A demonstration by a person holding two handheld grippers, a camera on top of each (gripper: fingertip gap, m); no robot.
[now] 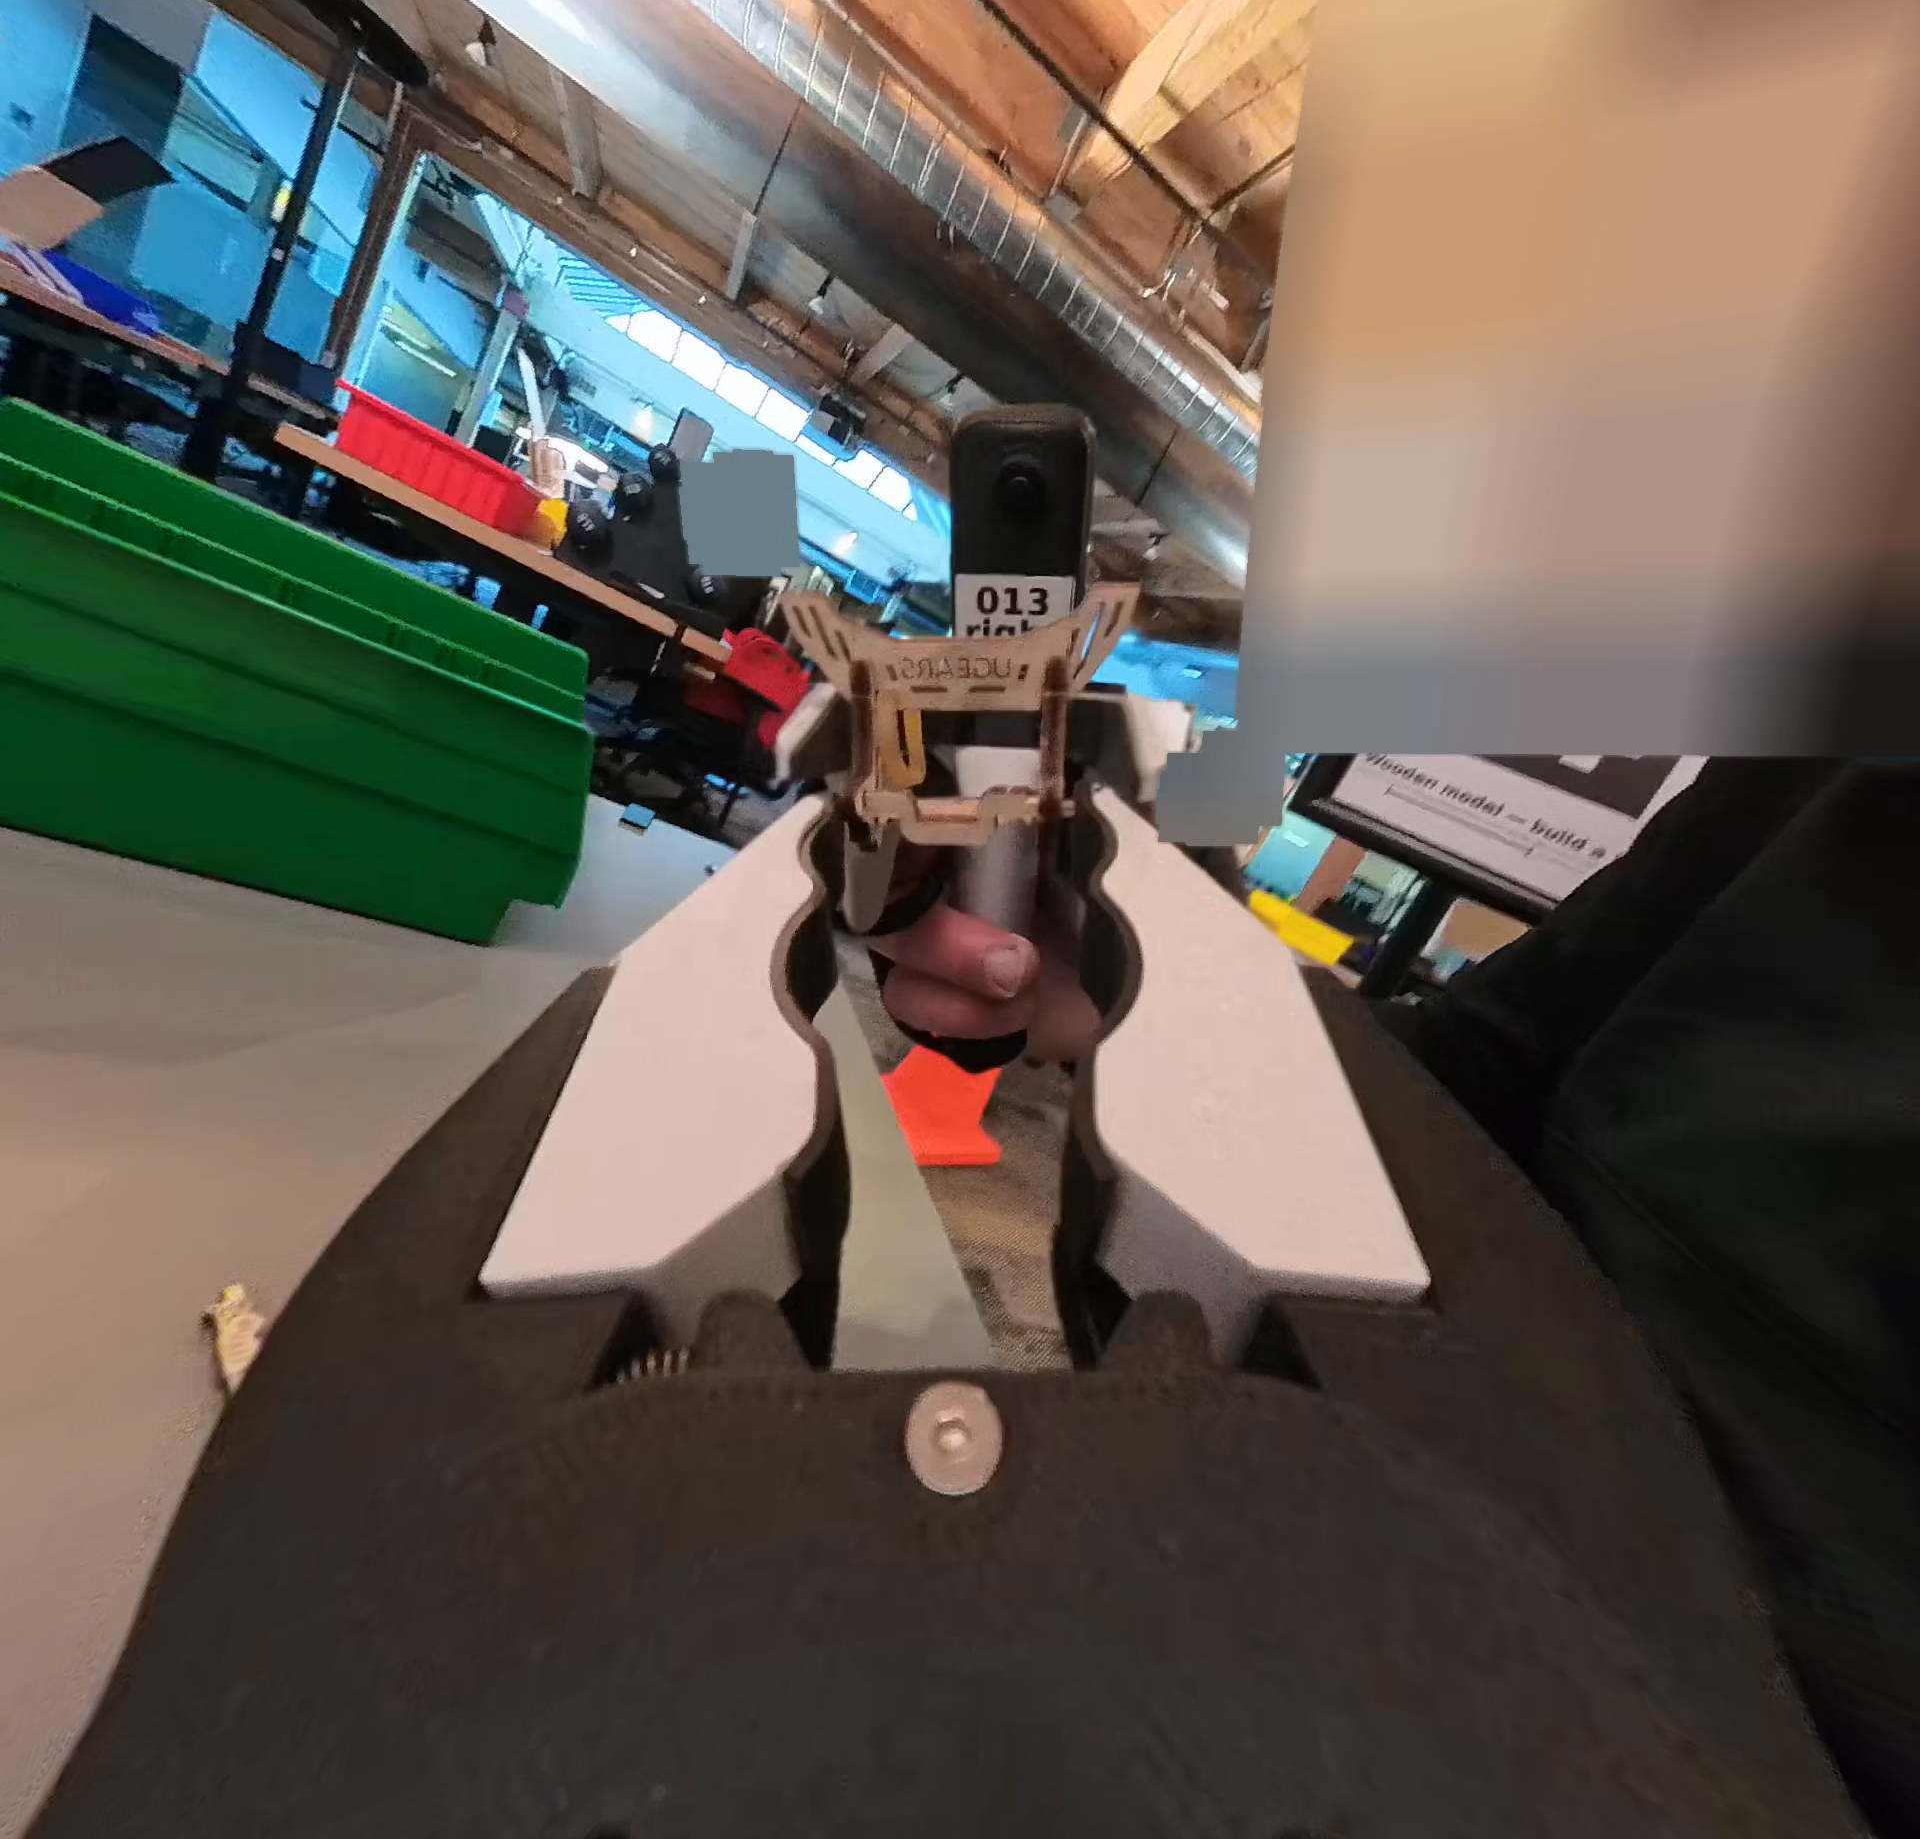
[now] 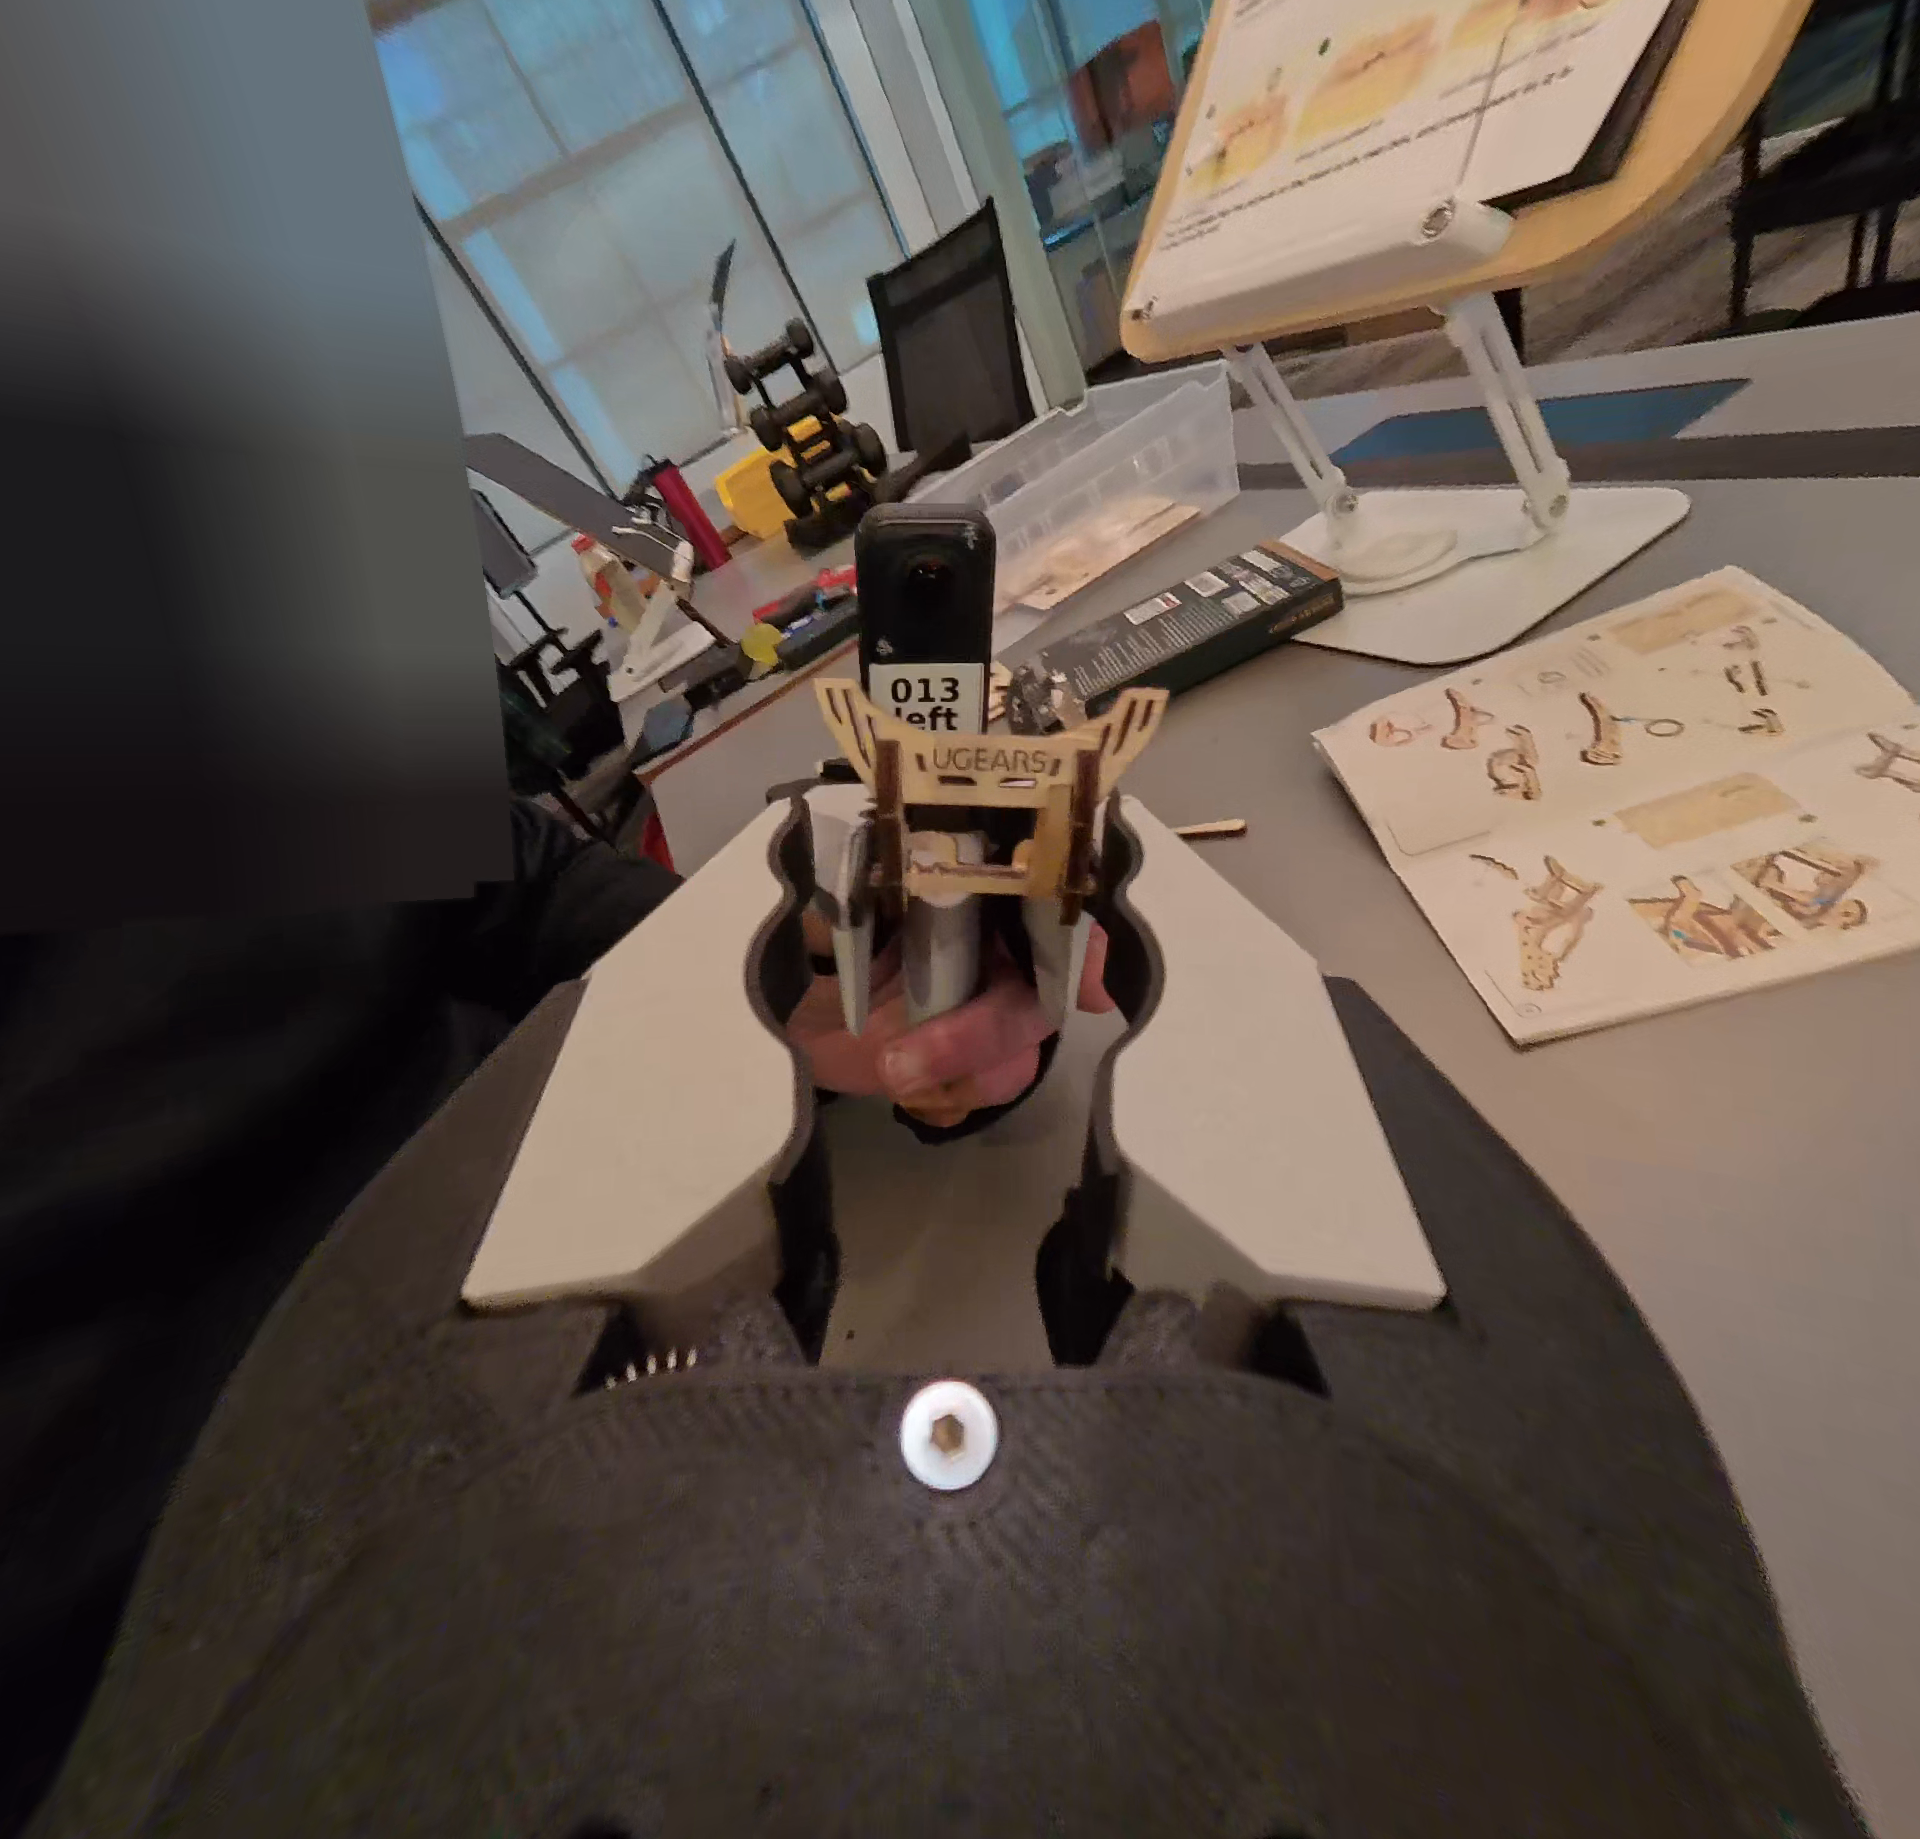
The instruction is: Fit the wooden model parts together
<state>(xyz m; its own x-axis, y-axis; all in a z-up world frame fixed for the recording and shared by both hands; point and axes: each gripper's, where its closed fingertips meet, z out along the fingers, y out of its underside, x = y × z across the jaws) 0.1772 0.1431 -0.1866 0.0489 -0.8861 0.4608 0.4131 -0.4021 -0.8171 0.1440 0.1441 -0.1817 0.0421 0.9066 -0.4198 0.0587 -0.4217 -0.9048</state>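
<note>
Wooden model (image 1: 951, 729) held up above table (image 1: 208, 1041), between both grippers facing each other. Left gripper (image 1: 956, 813) closed narrow on model's lower side posts; right gripper (image 2: 982, 854) likewise clamped on same model from opposite side. Green bins (image 1: 270, 667) stacked at left. Instruction sheet (image 2: 1652, 802) flat on table, book stand (image 2: 1455, 127) behind.
</note>
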